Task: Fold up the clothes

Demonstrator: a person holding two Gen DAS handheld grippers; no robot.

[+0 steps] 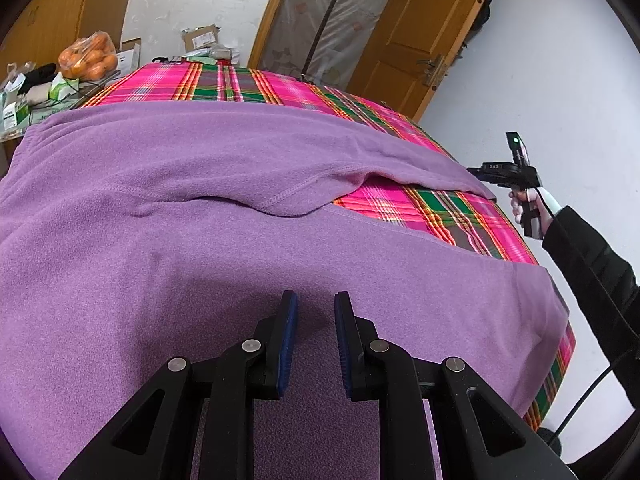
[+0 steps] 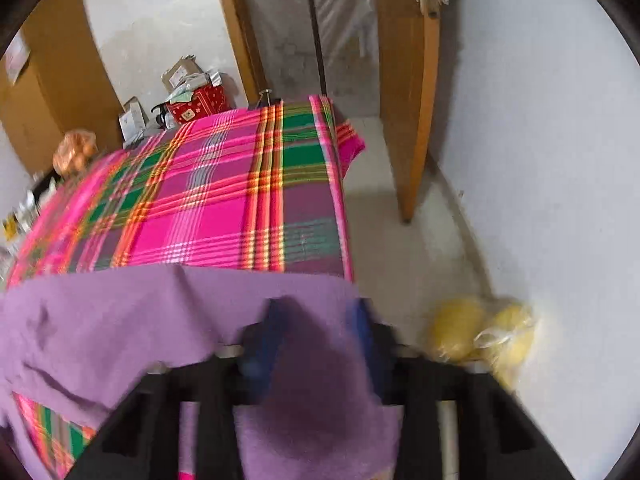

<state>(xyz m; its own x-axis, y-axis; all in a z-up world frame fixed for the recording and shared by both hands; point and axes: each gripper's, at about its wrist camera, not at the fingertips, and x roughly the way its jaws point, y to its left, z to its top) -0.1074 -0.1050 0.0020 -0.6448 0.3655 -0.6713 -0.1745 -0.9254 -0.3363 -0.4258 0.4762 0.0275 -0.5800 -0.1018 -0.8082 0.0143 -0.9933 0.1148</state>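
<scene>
A purple fleece garment [image 1: 200, 216] lies spread on a table under a pink and green plaid cloth [image 1: 240, 84]. My left gripper [image 1: 316, 308] is open just above the garment's body, with nothing between its blue pads. One sleeve [image 1: 420, 172] stretches to the right table edge, where my right gripper [image 1: 480, 172] meets its end. In the right wrist view, which is blurred, my right gripper [image 2: 320, 320] has the purple sleeve end [image 2: 316, 344] between its fingers; the jaws look part open around the cloth, and whether they clamp it cannot be told.
A bag of oranges [image 1: 89, 58], boxes and clutter [image 1: 24, 96] stand at the table's far left. A wooden door [image 1: 416, 32] and a white wall are to the right. Yellow fruit in a bag [image 2: 480, 336] lies on the floor beside the table.
</scene>
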